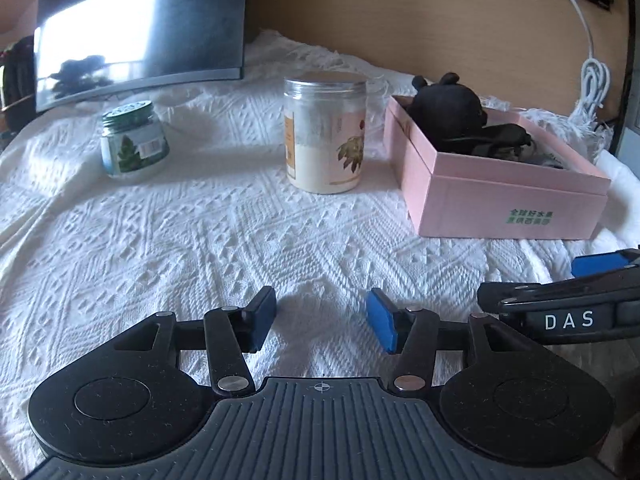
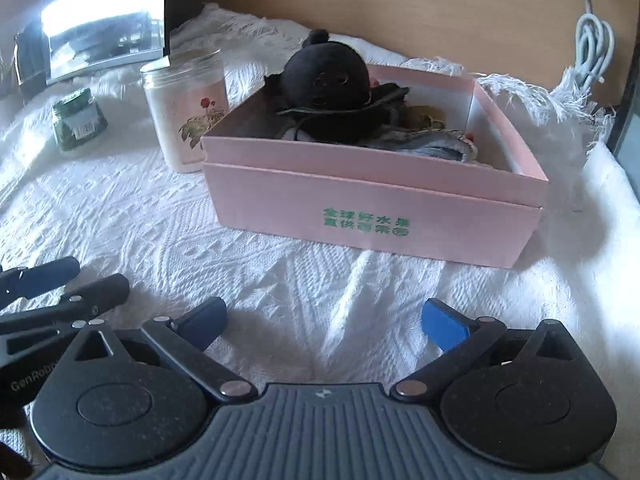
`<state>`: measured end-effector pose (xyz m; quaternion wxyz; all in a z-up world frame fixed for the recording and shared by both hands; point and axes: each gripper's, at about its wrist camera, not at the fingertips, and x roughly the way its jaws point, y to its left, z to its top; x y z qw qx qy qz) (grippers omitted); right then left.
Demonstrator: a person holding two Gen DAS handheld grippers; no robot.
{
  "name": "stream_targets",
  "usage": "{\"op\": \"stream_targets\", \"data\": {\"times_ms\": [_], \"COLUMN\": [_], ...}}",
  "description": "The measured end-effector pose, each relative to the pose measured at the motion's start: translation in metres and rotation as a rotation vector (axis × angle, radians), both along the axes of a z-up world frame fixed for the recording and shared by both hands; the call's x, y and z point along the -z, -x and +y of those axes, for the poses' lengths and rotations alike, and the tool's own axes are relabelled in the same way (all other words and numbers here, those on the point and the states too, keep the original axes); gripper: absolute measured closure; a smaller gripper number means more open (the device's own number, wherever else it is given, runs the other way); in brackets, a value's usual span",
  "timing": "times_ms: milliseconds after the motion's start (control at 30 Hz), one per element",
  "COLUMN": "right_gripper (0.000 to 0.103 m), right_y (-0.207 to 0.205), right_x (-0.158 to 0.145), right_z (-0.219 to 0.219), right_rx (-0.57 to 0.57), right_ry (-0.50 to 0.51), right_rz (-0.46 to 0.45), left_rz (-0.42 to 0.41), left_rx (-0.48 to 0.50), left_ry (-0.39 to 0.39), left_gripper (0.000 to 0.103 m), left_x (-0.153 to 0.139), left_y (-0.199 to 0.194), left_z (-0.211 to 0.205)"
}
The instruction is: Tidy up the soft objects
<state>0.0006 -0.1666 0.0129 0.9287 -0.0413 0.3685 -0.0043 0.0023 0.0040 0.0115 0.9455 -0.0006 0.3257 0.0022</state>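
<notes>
Left tongs (image 1: pixel 322 320) apart, nothing between, over white cloth (image 1: pixel 200 232). Right tongs (image 2: pixel 324 322) wide apart, nothing between. Free cloth ahead of both. Pink box (image 2: pixel 372 216) further, near cloth's right edge; dark plush (image 2: pixel 326 80) and other soft things inside. Right view shows box contents better. Left view shows tall jar (image 1: pixel 325 132) just beside box, green jar (image 1: pixel 132 140) well apart, monitor (image 1: pixel 140 28) behind. Wood wall (image 1: pixel 400 12) at back.

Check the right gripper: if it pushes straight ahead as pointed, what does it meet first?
Probably the white bedspread just short of the pink box, since the right gripper tilts downward, open and empty. On a shallower line, the box's front wall comes first. Depth is hard to judge.
</notes>
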Motion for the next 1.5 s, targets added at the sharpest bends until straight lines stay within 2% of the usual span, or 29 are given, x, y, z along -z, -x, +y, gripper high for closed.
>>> {"op": "stream_targets", "data": {"times_ms": [167,267,1500], "right_gripper": [0.0,0.0,0.0], "right_y": [0.007,0.009,0.011], "right_x": [0.008,0.007,0.004], "right_z": [0.001,0.0,0.002], "right_rx": [-0.041,-0.032,-0.028], "right_ry": [0.015,0.004,-0.004], "right_rz": [-0.074,-0.088,-0.087], "left_rz": [0.001,0.003,0.004], "left_rx": [-0.003,-0.015,-0.018], "left_ry": [-0.017,-0.014,-0.008], "left_gripper": [0.047,0.047,0.047], "left_x": [0.0,0.0,0.0], "left_y": [0.0,0.002,0.004], "left_z": [-0.003,-0.004,-0.003]}}
